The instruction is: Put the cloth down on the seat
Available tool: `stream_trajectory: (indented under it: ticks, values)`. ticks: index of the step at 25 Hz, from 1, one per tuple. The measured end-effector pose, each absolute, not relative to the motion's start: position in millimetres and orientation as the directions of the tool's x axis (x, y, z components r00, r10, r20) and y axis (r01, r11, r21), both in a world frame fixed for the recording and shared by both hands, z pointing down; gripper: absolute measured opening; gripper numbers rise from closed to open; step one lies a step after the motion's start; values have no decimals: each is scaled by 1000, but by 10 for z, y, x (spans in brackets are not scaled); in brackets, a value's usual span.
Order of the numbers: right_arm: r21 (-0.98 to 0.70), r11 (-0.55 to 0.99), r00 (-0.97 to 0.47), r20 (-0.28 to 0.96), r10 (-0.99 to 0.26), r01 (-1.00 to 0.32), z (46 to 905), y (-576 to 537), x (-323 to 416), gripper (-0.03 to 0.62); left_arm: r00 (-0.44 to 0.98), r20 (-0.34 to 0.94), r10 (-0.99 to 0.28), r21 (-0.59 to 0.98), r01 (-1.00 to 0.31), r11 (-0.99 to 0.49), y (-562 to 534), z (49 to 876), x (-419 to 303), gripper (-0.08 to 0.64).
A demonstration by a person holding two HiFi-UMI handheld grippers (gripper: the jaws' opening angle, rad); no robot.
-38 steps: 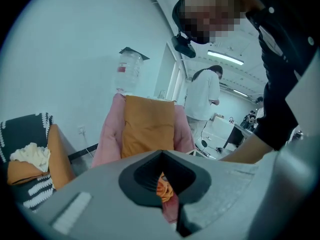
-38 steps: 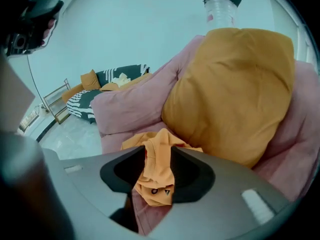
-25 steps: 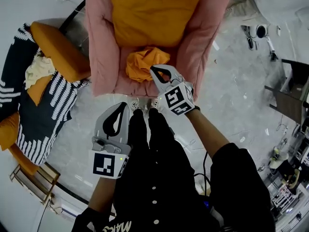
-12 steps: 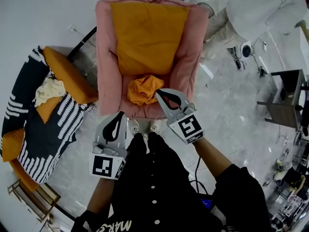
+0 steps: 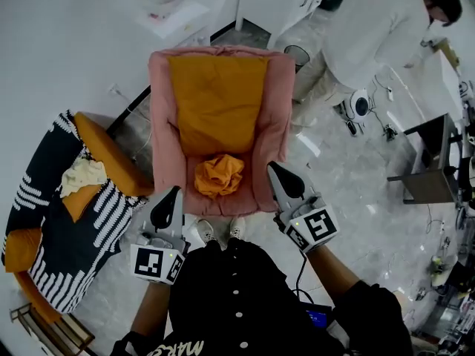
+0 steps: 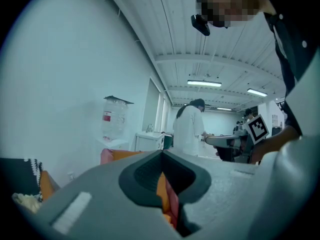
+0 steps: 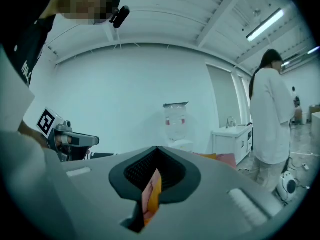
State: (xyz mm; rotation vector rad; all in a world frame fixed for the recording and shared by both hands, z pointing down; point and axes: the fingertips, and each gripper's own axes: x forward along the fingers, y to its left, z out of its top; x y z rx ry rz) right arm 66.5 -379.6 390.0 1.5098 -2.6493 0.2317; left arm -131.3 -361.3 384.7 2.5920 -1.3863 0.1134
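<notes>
Pink armchair sits straight ahead of both tools, with an orange back cushion against its backrest, further from the tool tips.

The orange cloth lies bunched on the seat, ahead of the tips and between the two tools. It touches neither tool, so it already lies where the task wants it.

Left tool: jaws closed tip to tip, nothing held. It hangs just off the chair's front left corner.
Right tool: jaws closed the same way and empty. It is just beside the chair's right arm, near the front.

Step, my read: this is the end state for "cloth on seat". The cloth needs no grip or carry. If anything, keep both tools clear of it so it isn't dragged off.

Hard to make out:
- Both gripper views point up at the wall and ceiling, so neither shows the seat or the cloth.
- Each gripper view has a thin orange/pink sliver in the slot behind the closed tips. That is probably the chair seen through the gap, not a held scrap, but I can't confirm it.
- The cloth is crumpled, so I can't tell its shape or edges.
- The seat's front edge is partly cut off by the wearer's body.
</notes>
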Motion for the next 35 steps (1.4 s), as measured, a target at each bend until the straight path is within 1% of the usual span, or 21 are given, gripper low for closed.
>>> stream_trajectory:
  ticks: [10, 16, 22, 30, 35]
  values:
    - [-99, 367, -371, 27, -928, -925, 3402, -3685, 1199, 25, 555, 92, -827, 87, -832, -548, -3688, 3498, -1409, 0]
    - [-115, 303, -303, -13, -953, -946, 3272, -3667, 1403, 25, 509, 76, -857, 54, -861, -507, -3715, 3389, -1642, 0]
    - [-106, 286, -285, -32, -958, -952, 3264, -3664, 1406, 25, 477, 69, -876, 46, -879, -475, -3685, 3436, -1747, 0]
    - [-119, 301, -295, -60, -953, -946, 3222, -3750, 1344, 25, 472, 53, -880, 43, -881, -470, -3754, 3369, -1732, 0]
    - [-138, 307, -302, -56, -952, -942, 3216, -3772, 1327, 25, 475, 46, -879, 35, -880, -474, -3780, 3347, -1679, 0]
